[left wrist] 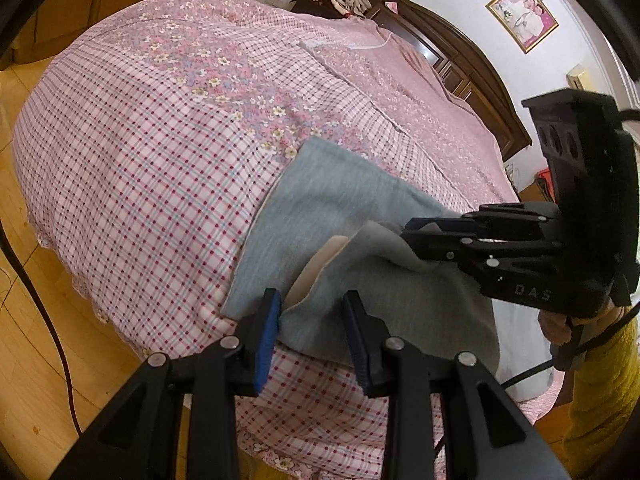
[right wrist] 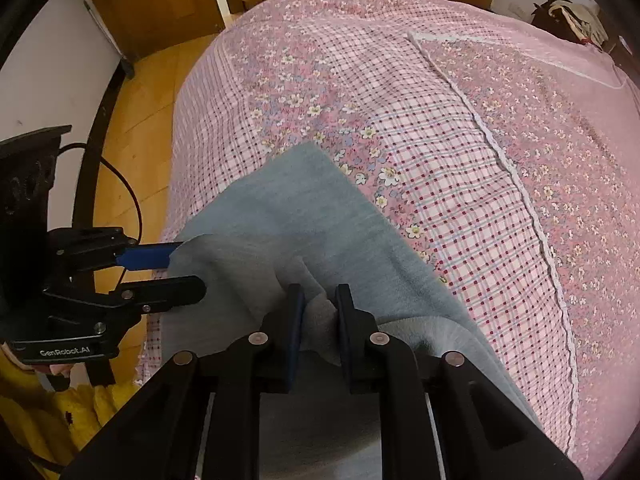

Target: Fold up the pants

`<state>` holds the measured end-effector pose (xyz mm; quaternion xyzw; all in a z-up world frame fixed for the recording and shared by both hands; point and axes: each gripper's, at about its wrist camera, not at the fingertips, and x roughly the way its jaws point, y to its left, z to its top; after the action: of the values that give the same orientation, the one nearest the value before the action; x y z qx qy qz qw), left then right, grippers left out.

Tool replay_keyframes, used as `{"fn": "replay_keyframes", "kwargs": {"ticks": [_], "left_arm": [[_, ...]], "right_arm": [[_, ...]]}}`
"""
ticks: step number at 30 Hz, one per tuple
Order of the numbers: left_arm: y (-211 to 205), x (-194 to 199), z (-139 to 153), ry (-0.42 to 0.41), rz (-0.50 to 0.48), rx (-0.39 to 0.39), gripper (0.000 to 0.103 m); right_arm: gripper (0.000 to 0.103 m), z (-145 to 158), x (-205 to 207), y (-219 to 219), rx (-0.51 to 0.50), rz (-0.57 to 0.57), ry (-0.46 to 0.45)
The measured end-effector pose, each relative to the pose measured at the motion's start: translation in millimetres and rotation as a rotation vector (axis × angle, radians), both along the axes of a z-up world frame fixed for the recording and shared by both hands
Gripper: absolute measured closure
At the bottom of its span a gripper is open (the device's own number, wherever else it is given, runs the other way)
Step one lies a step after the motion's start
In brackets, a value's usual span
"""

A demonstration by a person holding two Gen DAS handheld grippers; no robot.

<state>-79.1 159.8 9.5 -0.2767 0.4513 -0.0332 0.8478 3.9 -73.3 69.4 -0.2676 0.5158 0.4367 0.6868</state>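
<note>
Both grippers were down at the near end of the pants, which lay grey-blue across the pink checked bedspread with the far end stretched away toward the flowered band. The left gripper had its blue pads set narrow around a raised fold at the near edge, the cloth bunched between them and a pale lining showing just beside the left pad; it looked like a hold, though how firm I could not tell. The right gripper pointed steeply down with its fingers drawn close on a pinched ridge of fabric, and the left wrist view showed cloth draped off its tips. So the step in hand seemed to be taking up the near end on both sides, ready to fold. The next move likely called for both grips to be secure, then an even lift together and a carry toward the far end, keeping the edge level so the layers did not slide or twist.
</note>
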Motion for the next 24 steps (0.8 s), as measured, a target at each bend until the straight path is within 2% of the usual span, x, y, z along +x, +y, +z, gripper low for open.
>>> {"fn": "replay_keyframes", "kwargs": {"ticks": [6, 10, 11, 16, 20, 22, 24], "left_arm": [[-7, -8, 0, -0.01, -0.01, 0.014, 0.074], [-10, -10, 5, -0.028, -0.023, 0.013, 0.095], [-10, -11, 7, -0.035, -0.021, 0.013, 0.097], [0, -22, 26, -0.103, 0.029, 0.056, 0.098], [10, -26, 37, -0.148, 0.073, 0.091, 0.098], [11, -22, 34, -0.139, 0.071, 0.121, 0.098], [9, -17, 24, -0.108, 0.068, 0.124, 0.098]], "right_arm": [[0.085, -7, 1, 16, -0.02, 0.019, 0.012], [0.093, -1, -1, 18, 0.009, 0.027, -0.009], [0.094, 4, -2, 21, 0.024, 0.027, -0.028], [0.094, 32, -2, 23, 0.16, 0.01, -0.124], [0.094, 33, 3, 29, 0.233, -0.026, -0.18], [0.093, 23, 6, 33, 0.22, -0.024, -0.197], [0.092, 4, 11, 36, 0.156, -0.029, -0.179]]}}
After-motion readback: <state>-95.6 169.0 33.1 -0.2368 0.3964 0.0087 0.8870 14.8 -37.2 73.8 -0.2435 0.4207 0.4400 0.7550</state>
